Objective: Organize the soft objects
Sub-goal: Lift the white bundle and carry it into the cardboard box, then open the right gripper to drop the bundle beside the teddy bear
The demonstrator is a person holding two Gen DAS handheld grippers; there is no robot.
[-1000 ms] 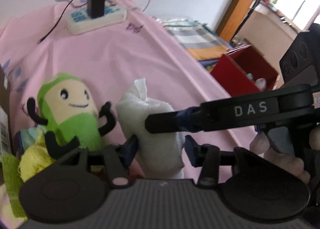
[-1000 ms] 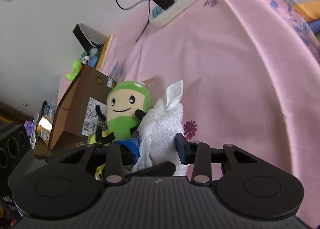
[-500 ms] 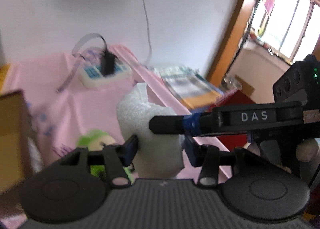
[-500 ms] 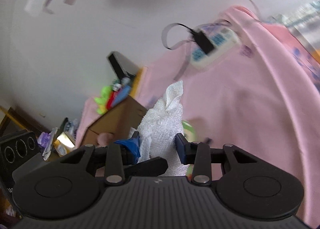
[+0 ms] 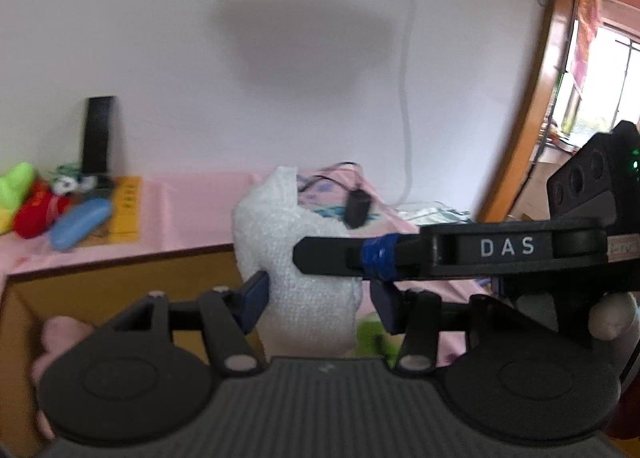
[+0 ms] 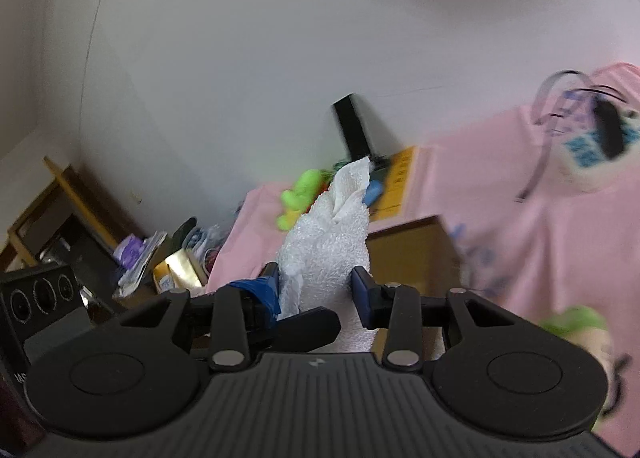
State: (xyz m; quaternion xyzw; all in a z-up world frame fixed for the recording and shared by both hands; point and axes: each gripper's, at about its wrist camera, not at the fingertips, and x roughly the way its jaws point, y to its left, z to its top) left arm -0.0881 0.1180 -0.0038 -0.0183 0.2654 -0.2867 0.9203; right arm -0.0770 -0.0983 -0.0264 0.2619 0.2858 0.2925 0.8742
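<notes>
Each camera sat just behind its own fingers, looking forward and slightly downward toward the white wall (image 5: 160,38) above the pink-covered surface (image 5: 192,214). Both views held the white towel (image 5: 304,278) very close, with the cardboard box (image 6: 412,254) beyond it. The right view (image 6: 324,254) was rolled, tilting the scene.

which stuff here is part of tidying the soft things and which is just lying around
Part of the job:
white towel, held by both tools
cardboard box
green plush toy
soft toys by the wall

Just lying about:
power strip
black box against the wall
blue case
clutter beside the table
</notes>
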